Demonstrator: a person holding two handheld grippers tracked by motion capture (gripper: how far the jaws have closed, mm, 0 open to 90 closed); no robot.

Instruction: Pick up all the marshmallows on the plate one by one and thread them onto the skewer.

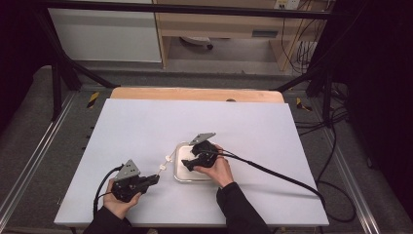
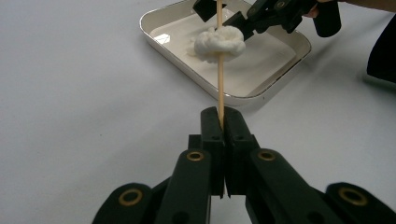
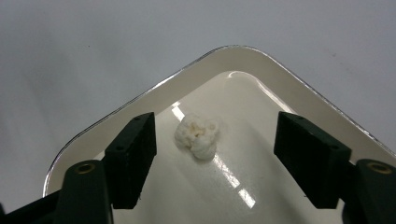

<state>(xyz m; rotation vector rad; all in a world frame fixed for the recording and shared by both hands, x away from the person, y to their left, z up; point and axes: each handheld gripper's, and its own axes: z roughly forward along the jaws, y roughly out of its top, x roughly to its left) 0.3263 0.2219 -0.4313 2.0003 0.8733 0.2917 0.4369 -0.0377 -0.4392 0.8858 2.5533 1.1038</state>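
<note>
Lying in tray [image 3: 93, 128], popcorn [image 3: 197, 135] sits between open right gripper [image 3: 215, 156] jaws.

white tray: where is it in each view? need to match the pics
High view: the white tray lies right of centre on the table, under the right tool.
Left gripper view: upper centre, its rim beyond the skewer clamped in the left tool.
Right gripper view: centre, one corner pointing up, between the open jaws.
Shared landmark: the tray's shiny rounded rim.
</note>
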